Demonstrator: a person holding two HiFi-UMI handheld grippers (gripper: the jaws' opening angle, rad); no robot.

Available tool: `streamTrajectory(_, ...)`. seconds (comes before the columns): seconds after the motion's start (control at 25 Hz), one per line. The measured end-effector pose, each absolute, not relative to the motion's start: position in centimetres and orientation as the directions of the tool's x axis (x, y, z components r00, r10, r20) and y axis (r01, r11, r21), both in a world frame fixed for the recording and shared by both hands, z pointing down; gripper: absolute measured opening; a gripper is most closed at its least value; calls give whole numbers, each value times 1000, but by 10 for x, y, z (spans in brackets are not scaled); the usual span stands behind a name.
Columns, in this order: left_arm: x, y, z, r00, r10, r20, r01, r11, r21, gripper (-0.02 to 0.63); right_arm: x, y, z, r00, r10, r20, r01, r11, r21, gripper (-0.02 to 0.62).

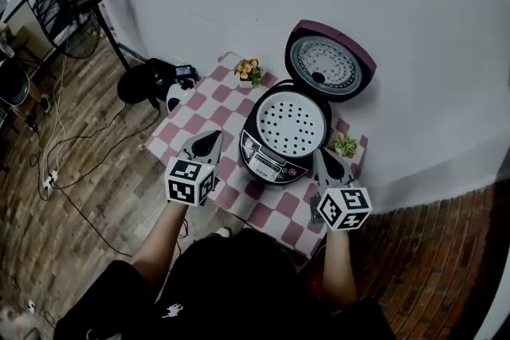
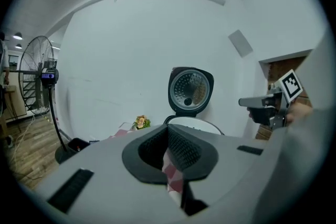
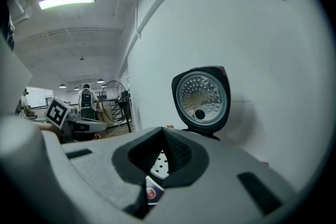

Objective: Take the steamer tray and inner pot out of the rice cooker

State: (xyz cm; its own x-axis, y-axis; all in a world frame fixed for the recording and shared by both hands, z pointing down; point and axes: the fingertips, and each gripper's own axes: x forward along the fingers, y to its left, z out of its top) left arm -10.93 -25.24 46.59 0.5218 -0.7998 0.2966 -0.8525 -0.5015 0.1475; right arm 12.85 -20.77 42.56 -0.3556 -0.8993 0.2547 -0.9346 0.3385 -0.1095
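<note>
The black rice cooker [image 1: 280,141] stands on the checked table with its lid [image 1: 328,64] swung up and back. The white perforated steamer tray [image 1: 291,122] sits in its mouth; the inner pot below is hidden. My left gripper [image 1: 209,141] hovers shut just left of the cooker, holding nothing. My right gripper [image 1: 325,159] is shut and empty at the cooker's front right. In the left gripper view my left gripper [image 2: 169,131] points toward the lid [image 2: 190,91] and the tray's rim [image 2: 197,123]. In the right gripper view my right gripper [image 3: 163,134] shows the lid [image 3: 202,97] above its shut jaws.
The small table [image 1: 199,122] has a pink and white checked cloth. A pot of yellow flowers [image 1: 249,70] stands at its back, a small green plant [image 1: 345,144] right of the cooker. A black bag [image 1: 150,81], a fan stand [image 1: 72,0] and cables lie to the left.
</note>
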Motion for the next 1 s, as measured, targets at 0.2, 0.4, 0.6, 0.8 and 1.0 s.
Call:
streamTrajectory(0.2, -86, -272, 459, 494, -813, 310, -867, -490, 96, 3, 145, -231, 426, -393, -887, 242, -919, 373, -124, 3)
streamTrajectory(0.4, -57, -294, 463, 480, -810, 337, -868, -494, 52, 6, 158, -247, 445, -424, -870, 253, -905, 398, -147, 3)
streamTrajectory(0.6, -33, -312, 466, 465, -804, 370, -864, -503, -9, 21, 158, -257, 463, -473, -842, 260, -881, 444, -163, 3)
streamTrajectory(0.8, -12, -329, 480, 454, -770, 449, -839, -539, -75, 88, 159, -264, 477, -493, -828, 267, -870, 459, -181, 3)
streamTrajectory(1.0, 2, -346, 496, 433, -728, 532, -805, -578, -135, 144, 153, -274, 483, -499, -820, 280, -866, 475, -155, 2)
